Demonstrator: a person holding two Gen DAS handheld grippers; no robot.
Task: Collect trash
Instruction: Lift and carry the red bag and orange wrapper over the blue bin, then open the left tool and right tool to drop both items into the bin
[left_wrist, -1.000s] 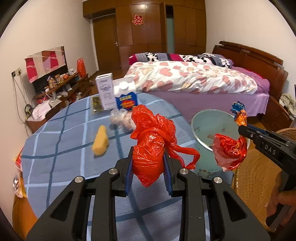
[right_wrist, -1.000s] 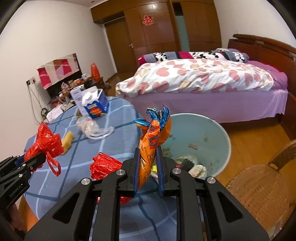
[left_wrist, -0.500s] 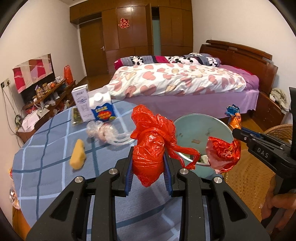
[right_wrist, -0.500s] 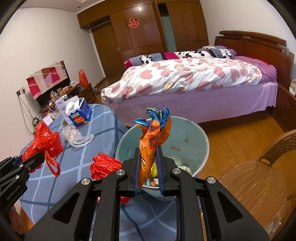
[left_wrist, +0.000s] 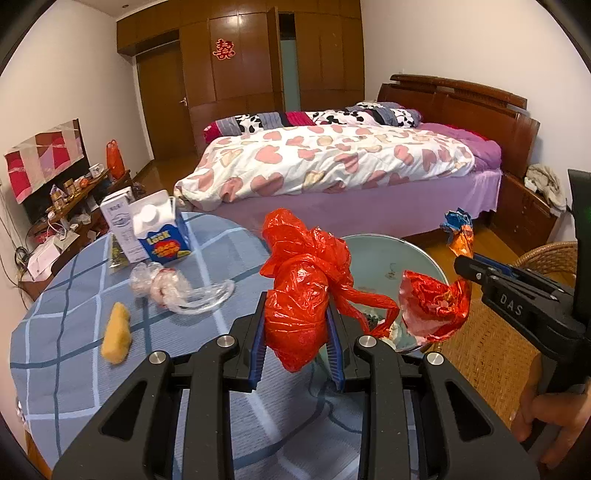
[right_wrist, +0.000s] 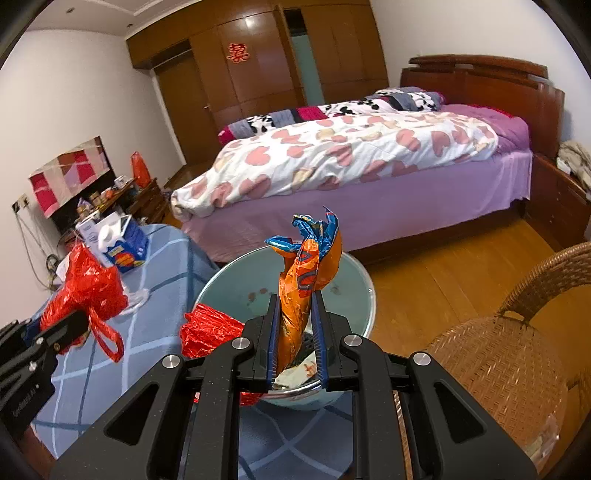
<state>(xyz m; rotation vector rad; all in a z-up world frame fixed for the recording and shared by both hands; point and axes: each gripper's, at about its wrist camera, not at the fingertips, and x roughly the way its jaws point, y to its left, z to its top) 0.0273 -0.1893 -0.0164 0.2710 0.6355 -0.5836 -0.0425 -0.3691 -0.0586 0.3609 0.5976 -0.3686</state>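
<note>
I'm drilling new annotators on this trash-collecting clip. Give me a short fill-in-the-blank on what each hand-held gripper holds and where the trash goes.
1. The left hand-held gripper is shut on a crumpled ___ plastic bag.
2. The right hand-held gripper is shut on an orange and ___ snack wrapper.
3. The pale green ___ stands beside the table.

Missing words: red; blue; bin

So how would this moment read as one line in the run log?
left gripper: shut on red bag | right gripper: shut on orange wrapper | bin: ahead, below

The round desk (left_wrist: 66, 354) in blue checked cloth carries a blue-and-white milk carton (left_wrist: 159, 230), white box (left_wrist: 120, 218), crumpled clear plastic bag (left_wrist: 173, 291) and yellow sponge-like block (left_wrist: 116, 334).
</note>
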